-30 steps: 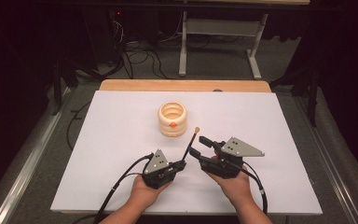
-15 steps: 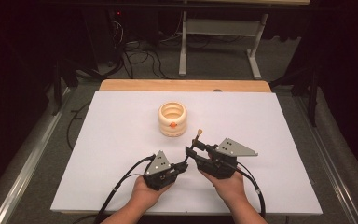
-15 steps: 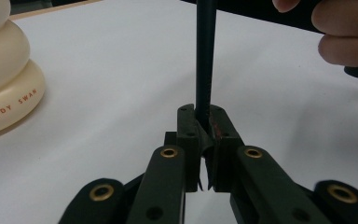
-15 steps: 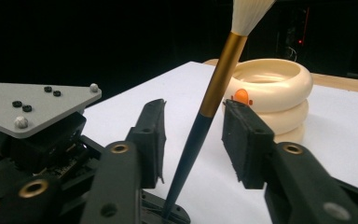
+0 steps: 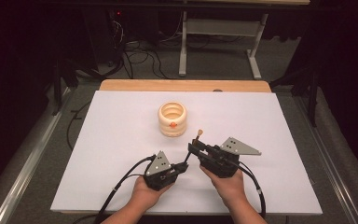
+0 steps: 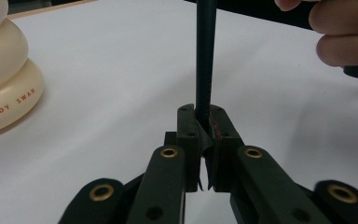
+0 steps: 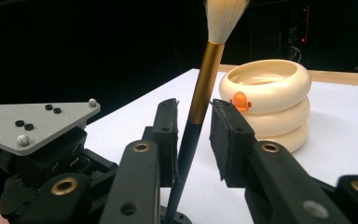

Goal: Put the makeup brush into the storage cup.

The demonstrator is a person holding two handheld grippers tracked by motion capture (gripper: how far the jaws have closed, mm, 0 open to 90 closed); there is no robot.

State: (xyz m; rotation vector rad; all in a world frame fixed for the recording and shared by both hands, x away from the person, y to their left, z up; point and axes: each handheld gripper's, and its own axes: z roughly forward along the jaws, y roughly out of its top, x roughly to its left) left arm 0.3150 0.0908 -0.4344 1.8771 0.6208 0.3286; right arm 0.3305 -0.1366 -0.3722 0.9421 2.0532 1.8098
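Brush stands near upright, bristles up, handle tip clamped below.

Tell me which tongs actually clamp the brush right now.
The left tongs: shut on the brush at its black handle end. The right tongs, just closing, flank the gold ferrule with gaps showing.

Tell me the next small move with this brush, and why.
Probably finish closing the right gripper on the brush. Its jaws have just been closing, yet gaps remain beside the handle, while the left gripper clamps the handle's lower end.
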